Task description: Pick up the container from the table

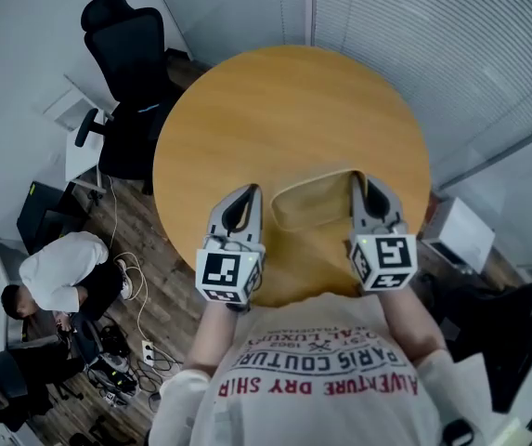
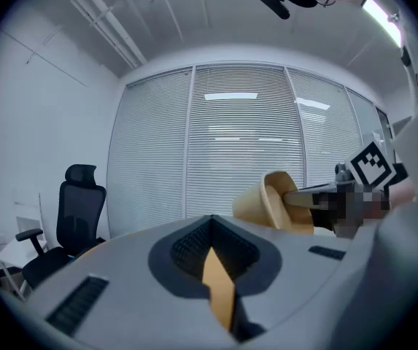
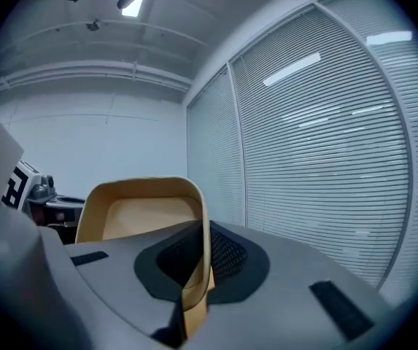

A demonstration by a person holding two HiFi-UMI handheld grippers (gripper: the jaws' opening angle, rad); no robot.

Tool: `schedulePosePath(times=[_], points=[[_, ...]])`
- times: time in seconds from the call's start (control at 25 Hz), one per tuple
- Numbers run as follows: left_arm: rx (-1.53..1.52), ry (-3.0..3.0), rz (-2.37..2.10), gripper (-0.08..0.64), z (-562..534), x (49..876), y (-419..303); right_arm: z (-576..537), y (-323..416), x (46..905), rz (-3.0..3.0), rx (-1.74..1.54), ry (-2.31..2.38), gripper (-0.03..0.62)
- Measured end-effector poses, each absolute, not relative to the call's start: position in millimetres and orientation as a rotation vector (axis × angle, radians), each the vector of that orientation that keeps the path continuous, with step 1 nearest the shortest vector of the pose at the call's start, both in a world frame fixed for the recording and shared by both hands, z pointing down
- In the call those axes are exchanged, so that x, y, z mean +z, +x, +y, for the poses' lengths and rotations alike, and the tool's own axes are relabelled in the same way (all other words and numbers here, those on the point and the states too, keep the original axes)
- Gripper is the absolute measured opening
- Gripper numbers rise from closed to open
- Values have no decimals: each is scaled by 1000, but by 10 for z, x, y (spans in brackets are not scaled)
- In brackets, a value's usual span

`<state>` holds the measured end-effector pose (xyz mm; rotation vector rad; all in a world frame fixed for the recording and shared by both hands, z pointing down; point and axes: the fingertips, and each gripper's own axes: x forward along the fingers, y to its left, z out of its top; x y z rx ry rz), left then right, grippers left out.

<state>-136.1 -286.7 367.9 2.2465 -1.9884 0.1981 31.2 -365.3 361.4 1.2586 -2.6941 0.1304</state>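
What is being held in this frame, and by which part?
The tan container, clamped by its rim at opposite ends: the left gripper on one wall, the right gripper on the other.

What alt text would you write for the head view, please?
Seen from above, the left claw and right claw each grip one side of a tan container over a round wooden table. A black office chair stands beside it, and a person crouches on the floor at left.
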Motion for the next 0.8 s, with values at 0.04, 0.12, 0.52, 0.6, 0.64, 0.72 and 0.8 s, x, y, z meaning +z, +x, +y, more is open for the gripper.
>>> schedulePosePath(times=[0.04,0.12,0.52,0.6,0.64,0.72,0.8], points=[[191,2253,-1996,0,-2869,3641,-1355,-3637,316,3577,-2706,105,1265,3],[170,2258,-2007,0,-2855,3589,-1347,-3608,334,3521,-2718,53,1288,3],[137,2251,-2001,0,-2765,3571,-1292,-3571,436,3656,-2651,82,1346,3],[135,2248,-2009,0,-2748,3576,-1303,-3567,448,3714,-2642,102,1355,3],[134,2246,-2014,0,-2745,3577,-1306,-3567,455,3731,-2640,108,1357,3],[134,2240,-2025,0,-2741,3569,-1319,-3566,456,3736,-2641,114,1355,3],[137,2230,-2035,0,-2734,3561,-1347,-3564,449,3744,-2646,149,1350,3]])
